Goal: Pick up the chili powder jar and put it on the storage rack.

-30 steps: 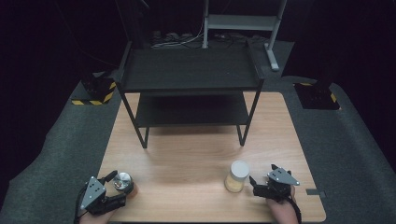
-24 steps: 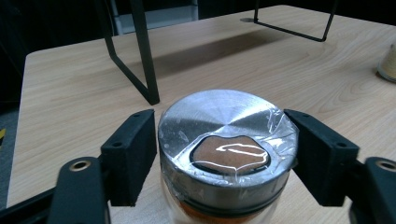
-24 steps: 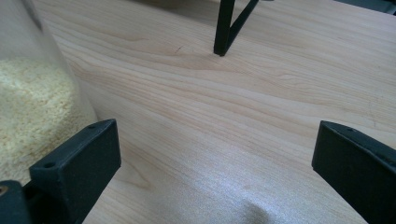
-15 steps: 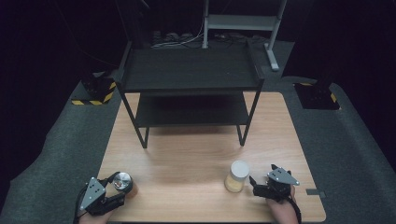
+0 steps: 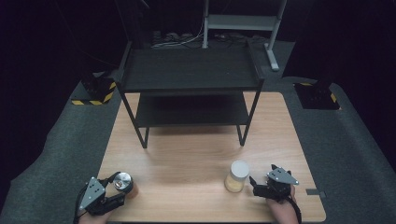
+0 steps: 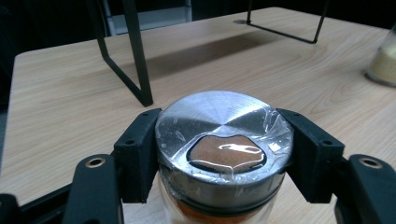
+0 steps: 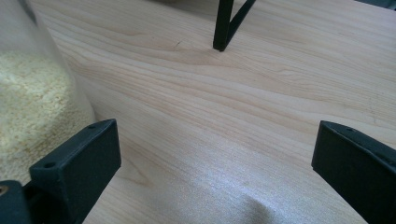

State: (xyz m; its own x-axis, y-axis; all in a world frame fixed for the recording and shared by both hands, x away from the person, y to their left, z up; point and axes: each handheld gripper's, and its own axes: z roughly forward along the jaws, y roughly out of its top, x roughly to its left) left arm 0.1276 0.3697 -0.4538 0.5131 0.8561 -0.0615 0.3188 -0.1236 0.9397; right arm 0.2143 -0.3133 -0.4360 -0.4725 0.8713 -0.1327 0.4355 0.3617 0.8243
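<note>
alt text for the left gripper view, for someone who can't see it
The left gripper has its two black jaws shut on the shiny metal lid of a jar with orange-brown contents, standing on a light wooden table. Behind it are the black legs of a shelf, and a second jar at the right edge.

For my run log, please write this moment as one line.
left tongs: shut on metal-lid jar | right tongs: open, beside white-lid jar | black shelf: bare

Light wood table point(image 5: 196, 154) with a black two-tier shelf rack point(image 5: 189, 74) on it. Grey carpet floor point(image 5: 51, 154) around, and the room behind is pretty much dark.
</note>
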